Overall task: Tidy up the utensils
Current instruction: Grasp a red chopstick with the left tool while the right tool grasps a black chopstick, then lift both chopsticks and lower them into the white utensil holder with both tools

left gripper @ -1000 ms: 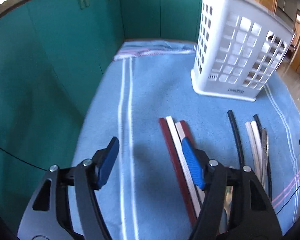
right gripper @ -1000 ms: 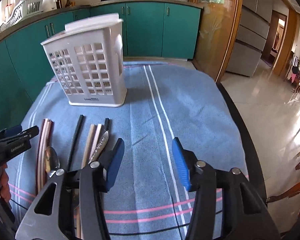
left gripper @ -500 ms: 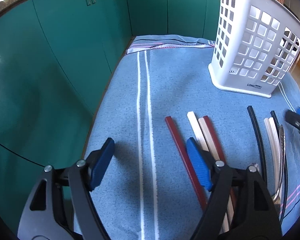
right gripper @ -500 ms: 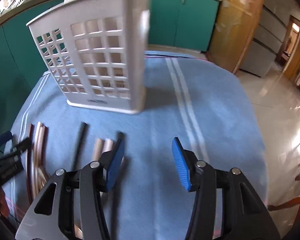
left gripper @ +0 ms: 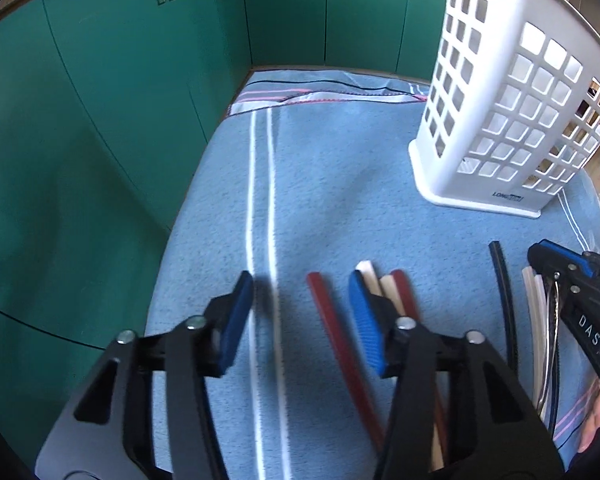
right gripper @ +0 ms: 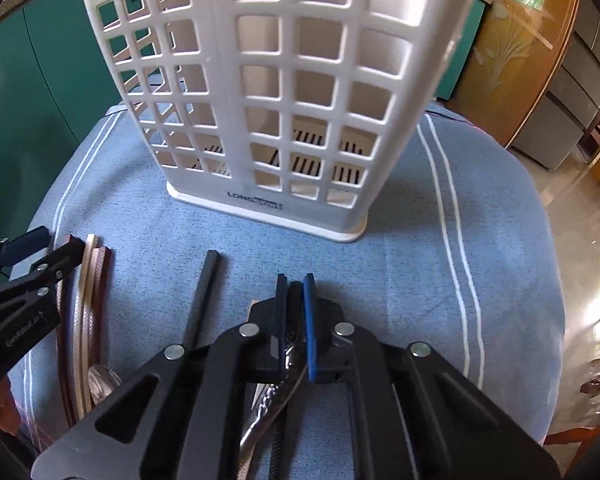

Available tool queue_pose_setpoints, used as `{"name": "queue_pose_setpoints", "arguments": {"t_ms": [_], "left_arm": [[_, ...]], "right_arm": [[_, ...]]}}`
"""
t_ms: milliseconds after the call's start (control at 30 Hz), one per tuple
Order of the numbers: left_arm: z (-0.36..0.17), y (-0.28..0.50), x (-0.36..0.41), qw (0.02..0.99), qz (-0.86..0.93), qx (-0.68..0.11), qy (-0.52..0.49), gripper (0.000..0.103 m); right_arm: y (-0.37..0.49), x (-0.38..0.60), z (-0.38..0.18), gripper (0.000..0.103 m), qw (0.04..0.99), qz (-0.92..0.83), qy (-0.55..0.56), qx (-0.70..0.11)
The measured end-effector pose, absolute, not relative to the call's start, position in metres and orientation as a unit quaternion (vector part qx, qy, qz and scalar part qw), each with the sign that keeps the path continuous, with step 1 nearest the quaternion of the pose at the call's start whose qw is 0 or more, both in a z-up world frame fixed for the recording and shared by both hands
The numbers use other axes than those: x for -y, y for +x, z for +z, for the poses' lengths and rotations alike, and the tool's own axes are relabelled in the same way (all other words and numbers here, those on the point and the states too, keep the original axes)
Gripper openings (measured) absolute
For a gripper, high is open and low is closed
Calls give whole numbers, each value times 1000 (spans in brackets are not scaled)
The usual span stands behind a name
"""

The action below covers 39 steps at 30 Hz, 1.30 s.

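Observation:
A white lattice utensil holder (left gripper: 512, 92) stands upright on the blue towel (left gripper: 332, 184); it fills the right wrist view (right gripper: 284, 92). My left gripper (left gripper: 300, 312) is open and empty above a dark red chopstick (left gripper: 340, 356), with white and red chopsticks (left gripper: 392, 284) beside its right finger. My right gripper (right gripper: 294, 316) is shut on a metal utensil handle (right gripper: 276, 396) together with a black stick, low over the towel. It also shows in the left wrist view (left gripper: 572, 280). A black chopstick (right gripper: 204, 292) lies to its left.
Teal cabinets (left gripper: 100, 120) stand past the towel's left and far edges. A spoon bowl (right gripper: 100, 384) lies among brown and white chopsticks (right gripper: 88, 304) at the left. White chopsticks (left gripper: 534, 320) lie under the right gripper. A floor drop lies at the right (right gripper: 580, 240).
My right gripper moved forward and left over the utensils and closed on the metal handle. My left gripper drifted slightly and stayed open.

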<state>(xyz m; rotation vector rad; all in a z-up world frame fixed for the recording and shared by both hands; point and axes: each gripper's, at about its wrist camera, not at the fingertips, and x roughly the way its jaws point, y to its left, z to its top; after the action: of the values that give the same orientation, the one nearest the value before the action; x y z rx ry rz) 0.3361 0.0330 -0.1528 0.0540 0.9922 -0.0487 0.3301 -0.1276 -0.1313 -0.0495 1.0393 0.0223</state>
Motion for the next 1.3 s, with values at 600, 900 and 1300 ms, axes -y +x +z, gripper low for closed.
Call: {"name": "queue_pose_setpoints", "arguments": {"t_ms": [600,900,1300], "left_arm": [[-103,302,-1,894,-95,-438,11,0],[-78,291,5,894,-134,-427,2,0],[-122,338,-39,862,-80,-498,-52,24]], "right_arm": [[285,182,-74,7,897,8,36,-441],[277,199,-74,7,893,13,52,-447],[290,230,-126,23,857,-30,52,-512]]}}
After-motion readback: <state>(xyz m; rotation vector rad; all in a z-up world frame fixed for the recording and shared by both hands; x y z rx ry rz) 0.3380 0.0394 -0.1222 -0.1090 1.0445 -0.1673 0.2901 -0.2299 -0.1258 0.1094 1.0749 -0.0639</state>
